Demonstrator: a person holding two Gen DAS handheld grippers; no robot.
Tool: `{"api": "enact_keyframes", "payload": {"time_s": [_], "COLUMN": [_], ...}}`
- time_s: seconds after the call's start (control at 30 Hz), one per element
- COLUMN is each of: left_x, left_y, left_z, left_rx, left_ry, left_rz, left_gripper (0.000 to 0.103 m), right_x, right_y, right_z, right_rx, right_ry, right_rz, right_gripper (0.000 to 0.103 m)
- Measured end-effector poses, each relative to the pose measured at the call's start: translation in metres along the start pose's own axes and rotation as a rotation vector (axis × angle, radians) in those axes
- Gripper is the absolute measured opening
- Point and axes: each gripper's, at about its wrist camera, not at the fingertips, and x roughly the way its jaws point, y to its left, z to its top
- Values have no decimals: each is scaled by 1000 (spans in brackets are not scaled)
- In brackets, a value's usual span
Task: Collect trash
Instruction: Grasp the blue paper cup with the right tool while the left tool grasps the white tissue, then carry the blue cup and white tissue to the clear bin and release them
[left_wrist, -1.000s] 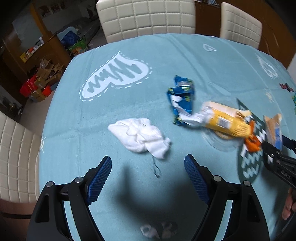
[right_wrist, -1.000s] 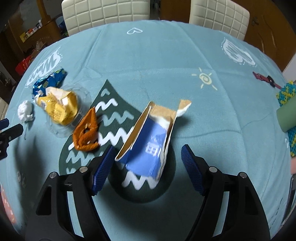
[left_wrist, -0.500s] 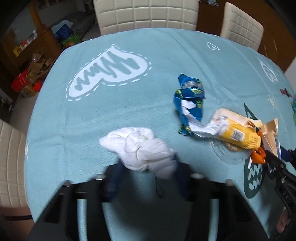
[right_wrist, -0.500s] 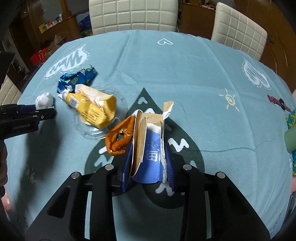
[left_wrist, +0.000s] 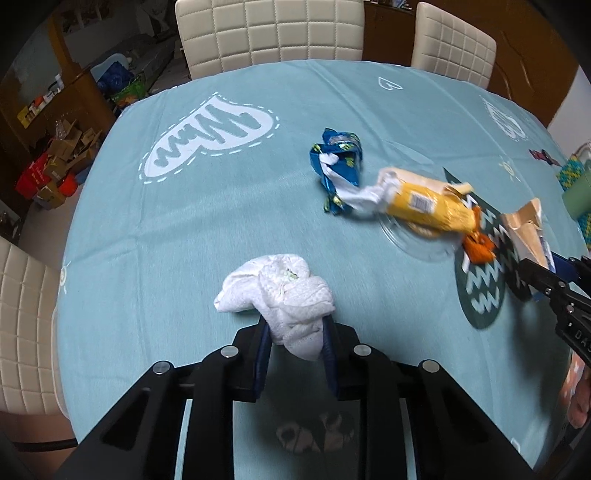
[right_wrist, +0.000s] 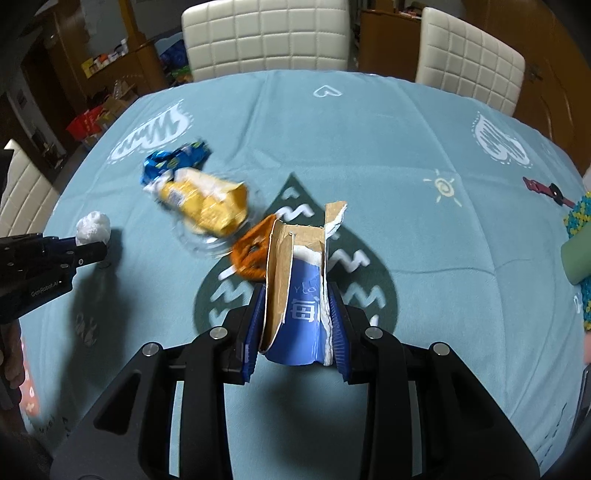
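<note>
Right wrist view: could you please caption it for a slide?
Right gripper clamps a torn blue carton above the teal tablecloth.

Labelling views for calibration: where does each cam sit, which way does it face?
Left wrist: on the left tongs, looking down along them at the tissue they grip; right tongs at the right edge.
Right wrist: on the right tongs, looking down at the gripped carton; left tongs at the left edge.
Shared: yellow bag, blue wrapper, table.

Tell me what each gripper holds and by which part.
The left gripper, closing, pinches the white paper wad by its near, lower end. The right gripper clamps the torn blue carton across its lower sides.
</note>
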Motion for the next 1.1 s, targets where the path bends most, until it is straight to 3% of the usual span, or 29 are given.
{"api": "enact_keyframes", "payload": {"time_s": [0.4,1.1], "left_x": [-40,-78], "left_y": [15,84], "left_z": [-41,-102], "left_rx": [-7,-175], "left_ry": [-44,-61], "left_rz": [63,134], "left_gripper": [24,24], "right_x": [-16,-29], "right_y": [65,162], "right_z": [-13,-18], "right_rx": [-159,-356], "right_ry": [0,-1], "right_rz": [77,161], "right_gripper": [35,36]}}
